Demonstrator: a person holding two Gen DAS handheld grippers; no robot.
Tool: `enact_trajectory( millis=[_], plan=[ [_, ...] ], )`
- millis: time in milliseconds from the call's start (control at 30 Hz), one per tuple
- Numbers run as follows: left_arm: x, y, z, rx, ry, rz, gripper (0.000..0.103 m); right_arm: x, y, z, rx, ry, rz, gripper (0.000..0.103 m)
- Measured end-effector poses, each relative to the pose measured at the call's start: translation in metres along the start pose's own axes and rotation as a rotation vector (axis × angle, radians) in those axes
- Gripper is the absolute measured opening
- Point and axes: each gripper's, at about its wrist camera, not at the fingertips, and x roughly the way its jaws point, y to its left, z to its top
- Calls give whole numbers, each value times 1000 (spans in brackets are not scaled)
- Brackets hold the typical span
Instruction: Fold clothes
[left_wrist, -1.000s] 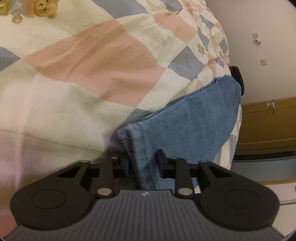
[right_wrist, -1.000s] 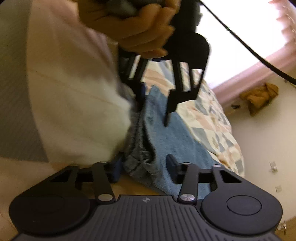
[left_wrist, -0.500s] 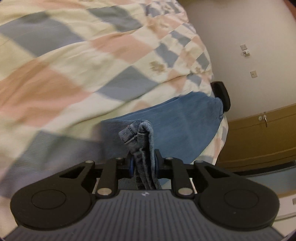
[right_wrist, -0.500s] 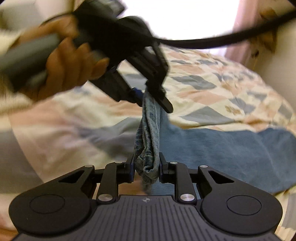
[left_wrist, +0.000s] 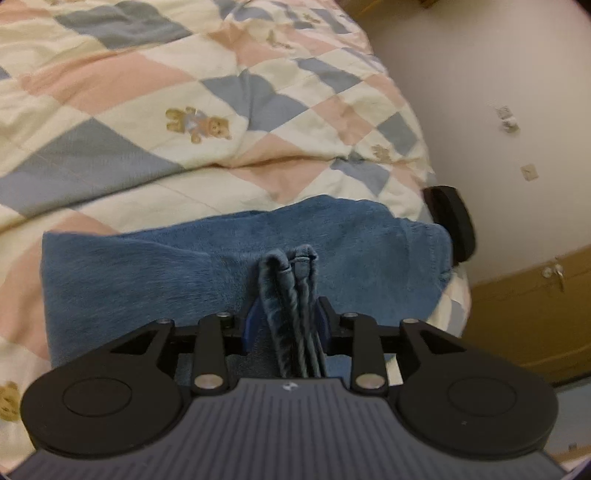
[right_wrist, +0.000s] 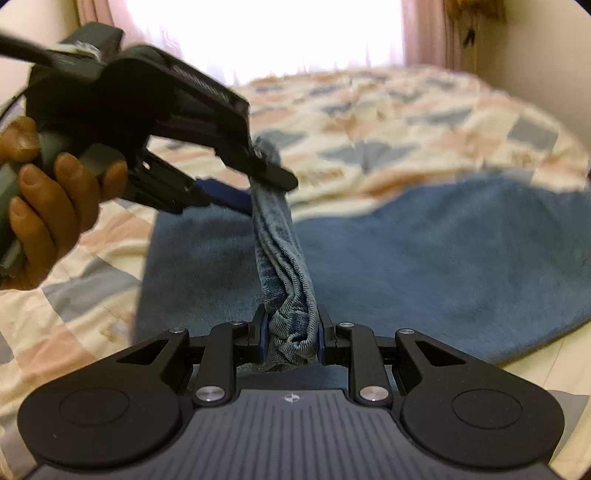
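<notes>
At six o'clock the right tool clamps a bunched edge of blue jeans; at ten o'clock the left tool pinches the same edge above the quilted bed.

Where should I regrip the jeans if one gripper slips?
Probably retake the bunched hem edge of the jeans, between the left gripper and right gripper, coming from above. That strip is raised and gathered; the rest lies flat on the quilt.

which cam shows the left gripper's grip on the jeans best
Right wrist view: it shows the left gripper from outside, shut on the jeans hem. Left wrist view shows only its own fingers with bunched denim between.
</notes>
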Motion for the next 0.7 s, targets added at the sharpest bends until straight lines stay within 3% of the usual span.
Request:
enact_trajectory(
  millis=[133,200,367,567,600,667,700],
  plan=[
    [-10,-1,-11,-6,-32,53,28,22,-49,-17,130,71,69,23],
    [-21,5,-17,0,-45,103,28,26,-67,-22,223,79,150,24],
    [-47,24,-35,39,-69,232,28,26,-90,-19,356,44,276,48],
    [-52,32,-35,68,-66,258,28,46,-100,3,402,63,323,49],
    [-49,34,-33,62,-60,257,28,53,-101,7,403,77,330,47],
    [-46,36,-28,53,-49,250,28,63,-100,17,379,106,300,13],
    [-45,36,-26,51,-45,245,28,64,-101,21,364,102,282,12]
  ],
)
